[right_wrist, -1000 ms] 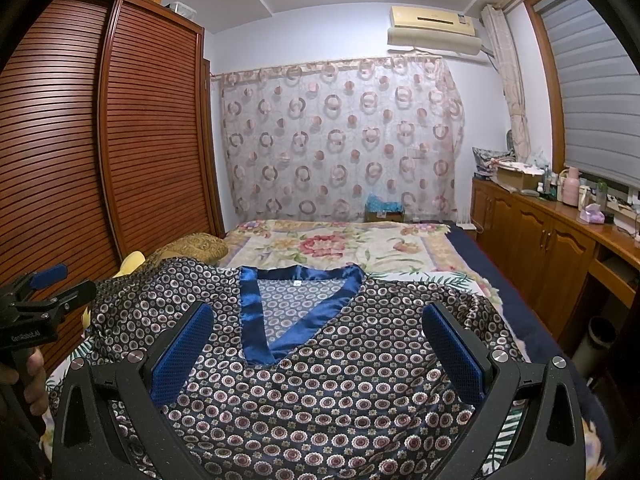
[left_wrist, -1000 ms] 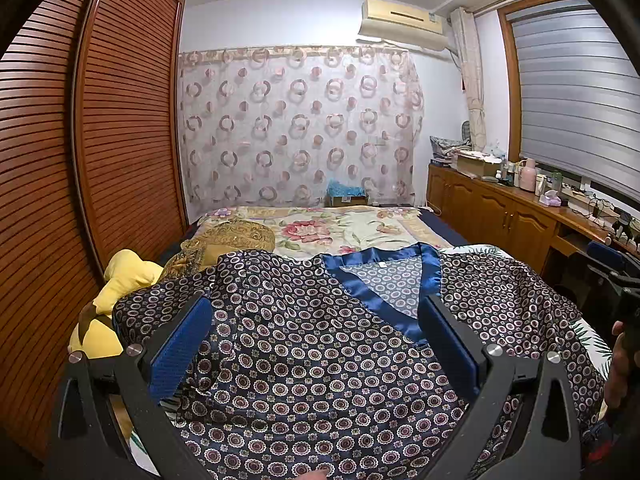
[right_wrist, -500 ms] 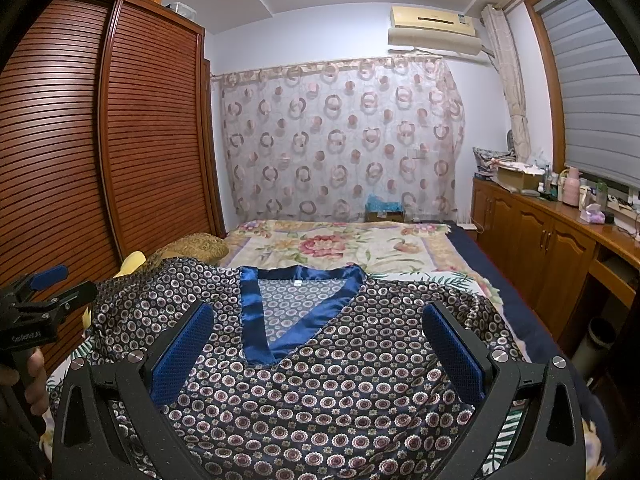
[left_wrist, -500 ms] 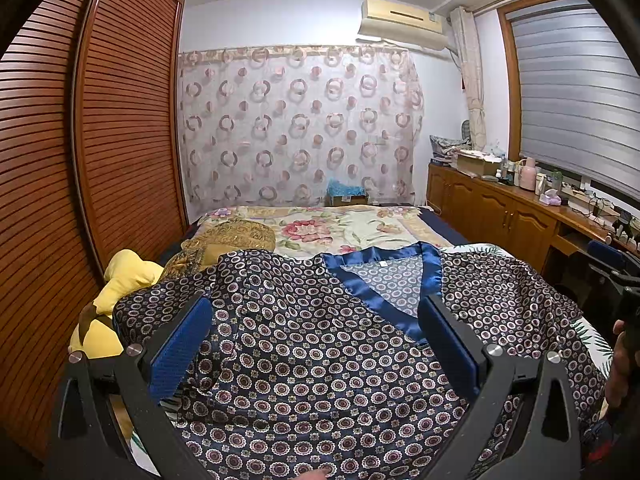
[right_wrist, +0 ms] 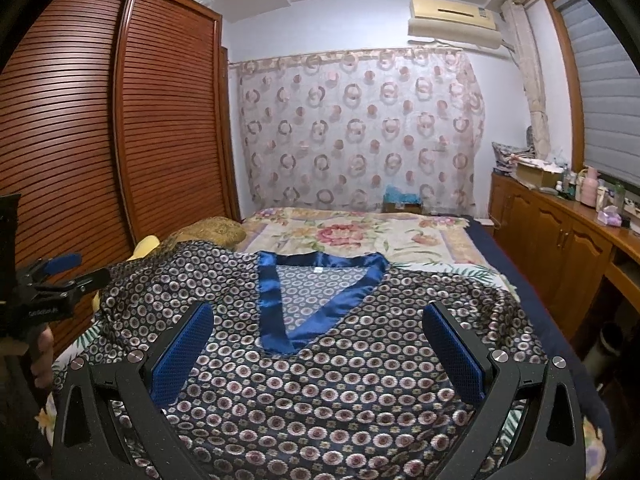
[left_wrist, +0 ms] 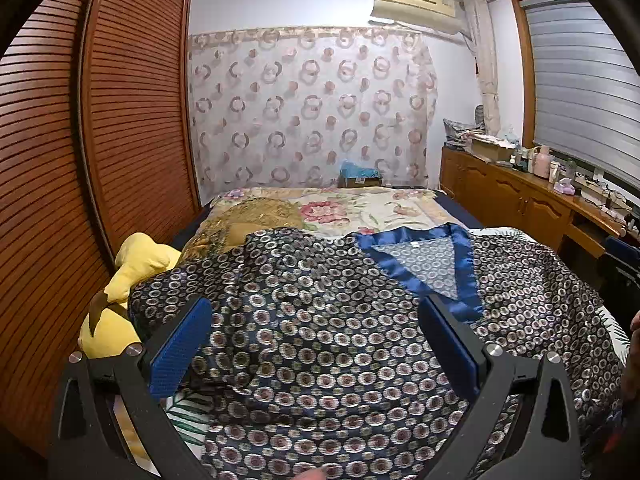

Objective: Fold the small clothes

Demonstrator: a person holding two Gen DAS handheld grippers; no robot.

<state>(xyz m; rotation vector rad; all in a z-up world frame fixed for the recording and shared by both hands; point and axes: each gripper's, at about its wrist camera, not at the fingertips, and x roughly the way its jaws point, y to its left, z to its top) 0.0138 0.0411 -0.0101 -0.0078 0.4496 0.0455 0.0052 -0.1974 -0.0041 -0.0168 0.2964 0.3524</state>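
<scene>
A dark satin top (left_wrist: 320,344) (right_wrist: 340,384) with a ring pattern and a shiny blue V-neck band (right_wrist: 276,304) lies spread flat, front up, on the bed. My left gripper (left_wrist: 316,320) hovers open above its left half, blue pads wide apart. My right gripper (right_wrist: 318,324) hangs open above the chest, just below the V-neck, with nothing between its fingers. In the right wrist view the left gripper (right_wrist: 60,272) shows at the far left edge, held by a hand.
A yellow plush toy (left_wrist: 132,272) and a gold pillow (left_wrist: 256,216) lie at the top's left sleeve, against the slatted wardrobe doors (left_wrist: 120,120). A floral bedspread (right_wrist: 352,236) covers the bed beyond. A wooden cabinet (right_wrist: 560,248) with clutter runs along the right.
</scene>
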